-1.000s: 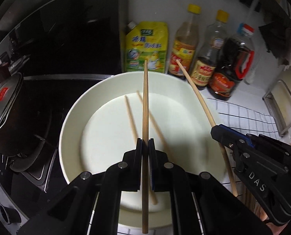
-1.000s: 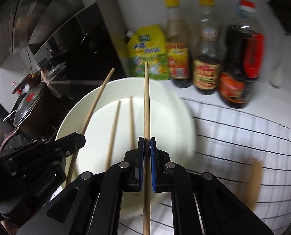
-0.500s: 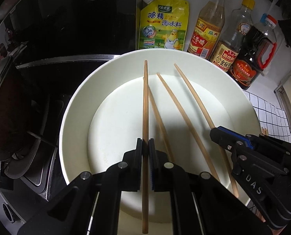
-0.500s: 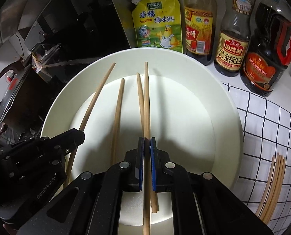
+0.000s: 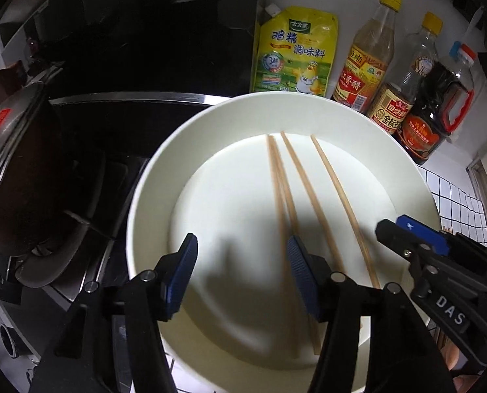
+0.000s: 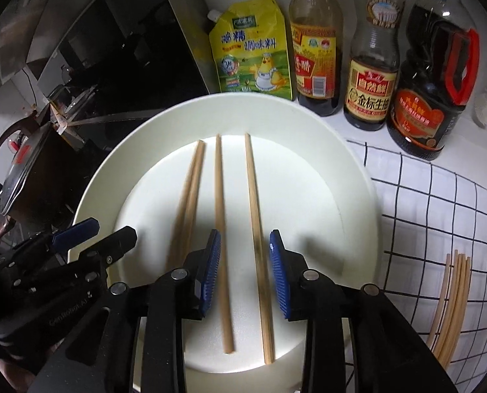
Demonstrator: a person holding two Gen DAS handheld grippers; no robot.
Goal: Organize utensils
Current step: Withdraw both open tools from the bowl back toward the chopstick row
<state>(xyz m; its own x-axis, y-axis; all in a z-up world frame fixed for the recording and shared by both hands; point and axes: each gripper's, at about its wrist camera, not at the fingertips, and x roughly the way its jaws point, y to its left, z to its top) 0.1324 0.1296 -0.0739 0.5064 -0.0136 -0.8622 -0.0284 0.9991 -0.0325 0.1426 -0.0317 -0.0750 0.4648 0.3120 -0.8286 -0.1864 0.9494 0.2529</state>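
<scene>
Four chopsticks (image 6: 220,216) lie in the flat bottom of a white plate (image 6: 309,124), running roughly lengthwise from its far side toward its near rim. Two on the left lie close together, partly overlapping; the other two lie apart to their right.

The right gripper (image 6: 245,271) hangs over the near part of the plate, its jaws opening. The rightmost chopstick (image 6: 256,229) lies between its blue pads (image 6: 278,271) without either pad pressing on it, and the next one passes just by the left pad.

The left gripper (image 5: 242,278) is over the plate's near left part, its jaws also opening and wide apart, with only bare plate between them. Its right pad (image 5: 300,275) is just above the overlapping pair.

Behind the plate's far rim a yellow seasoning pouch (image 6: 251,49) and three sauce bottles (image 6: 372,65) stand in a row against the wall. A dark stove (image 5: 112,124) with a lidded pot (image 5: 11,150) lies to the plate's left. On the right, a checked cloth (image 6: 440,196) covers the counter, and more chopsticks (image 6: 451,298) lie bundled on it, well apart from the plate.
</scene>
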